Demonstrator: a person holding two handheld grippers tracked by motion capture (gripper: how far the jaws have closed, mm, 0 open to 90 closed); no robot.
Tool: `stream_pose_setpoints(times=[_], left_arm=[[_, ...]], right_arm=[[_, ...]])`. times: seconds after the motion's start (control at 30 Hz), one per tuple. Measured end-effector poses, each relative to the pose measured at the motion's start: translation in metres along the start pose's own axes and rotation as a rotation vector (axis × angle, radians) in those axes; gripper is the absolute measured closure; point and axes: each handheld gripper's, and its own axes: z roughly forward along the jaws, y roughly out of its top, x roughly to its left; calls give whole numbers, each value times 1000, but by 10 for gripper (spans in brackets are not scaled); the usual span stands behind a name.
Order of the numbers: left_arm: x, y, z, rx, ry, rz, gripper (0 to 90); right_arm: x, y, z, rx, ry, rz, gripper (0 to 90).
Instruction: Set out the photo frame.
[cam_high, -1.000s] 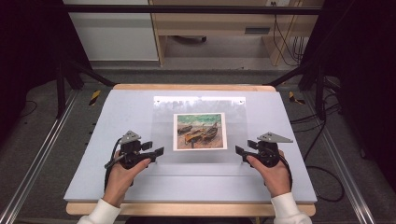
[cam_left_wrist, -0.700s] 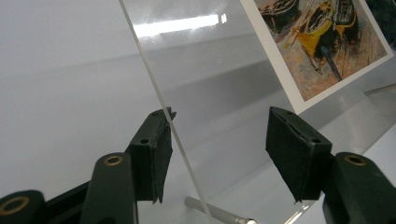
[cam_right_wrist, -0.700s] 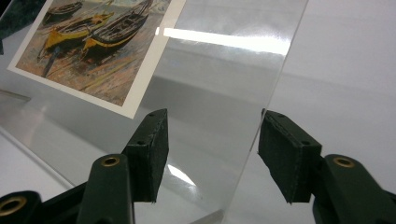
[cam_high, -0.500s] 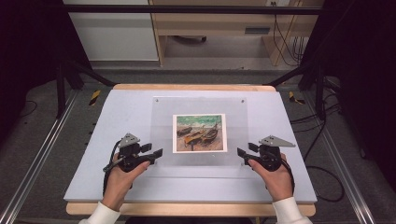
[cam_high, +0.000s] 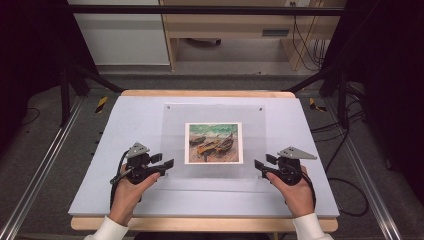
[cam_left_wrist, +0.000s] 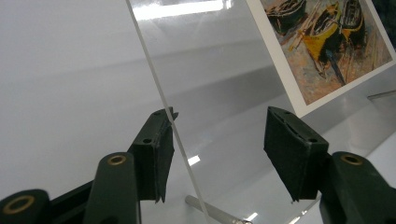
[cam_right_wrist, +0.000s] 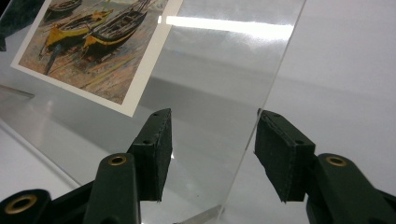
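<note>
Both tools gape — left tool (cam_high: 169, 163), right tool (cam_high: 258, 165) — over pale-blue table (cam_high: 120, 120).

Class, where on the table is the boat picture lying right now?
In the high view, the boat picture lies near the table's middle under a clear plastic sheet, between the left hand-held gripper and the right hand-held gripper.

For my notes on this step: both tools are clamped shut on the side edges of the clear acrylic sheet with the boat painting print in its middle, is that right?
Not quite. Both tools stand open, not clamped: in the left gripper view the left tool straddles the acrylic sheet's edge with jaws apart, and the right gripper view shows the same for the right tool. The boat painting print does sit in its middle.
</note>
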Motion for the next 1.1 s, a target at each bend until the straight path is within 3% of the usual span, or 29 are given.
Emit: stream_pose_setpoints(times=[1.1], left_arm=[[-9,-12,-16,-17,20,22,517]], right_arm=[[11,-12,-19,-17,-32,-30,588]])
